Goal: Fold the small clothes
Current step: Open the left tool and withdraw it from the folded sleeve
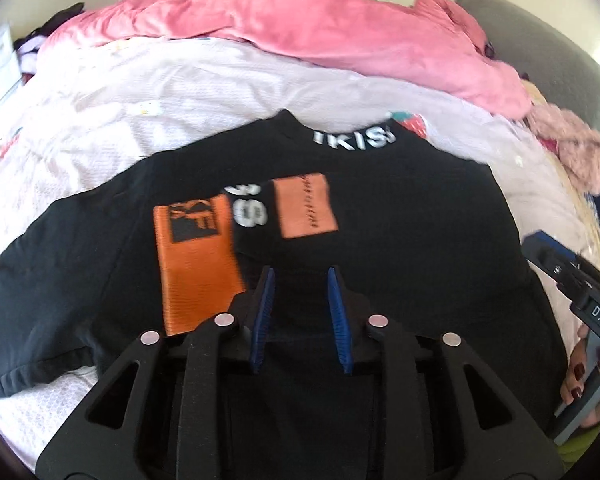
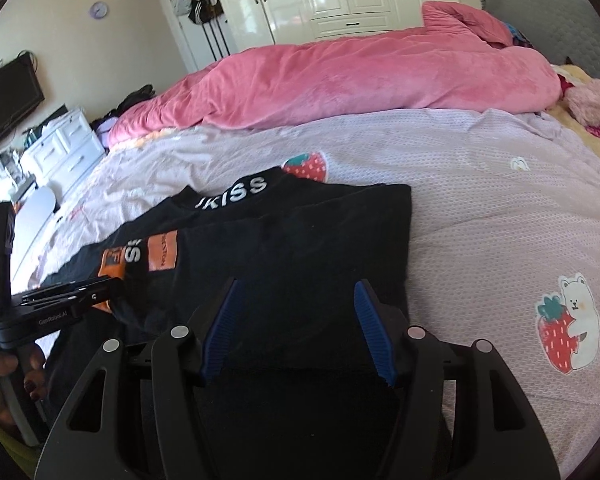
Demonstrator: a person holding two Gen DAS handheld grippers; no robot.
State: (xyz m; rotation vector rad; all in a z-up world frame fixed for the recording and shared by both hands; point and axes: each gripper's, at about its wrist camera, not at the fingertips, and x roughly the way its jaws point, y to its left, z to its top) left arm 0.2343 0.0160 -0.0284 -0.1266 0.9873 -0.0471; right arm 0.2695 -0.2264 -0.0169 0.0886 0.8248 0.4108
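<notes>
On the bed (image 2: 480, 208), over a pale printed sheet, a black T-shirt (image 2: 300, 248) is spread with its collar lettering away from the cameras. Its right side appears already turned inward, a straight edge being seen there, while the left sleeve (image 1: 32, 300) is spread outward, so the fold is judged partly done, with the left side and the crosswise fold left. The left tool (image 1: 302, 280) is held just above the shirt's lower middle, jaws narrowly parted, nothing gripped. The right tool (image 2: 296, 292) is held over the shirt's lower right part, jaws moderately wide and empty; contact with the cloth cannot be told
</notes>
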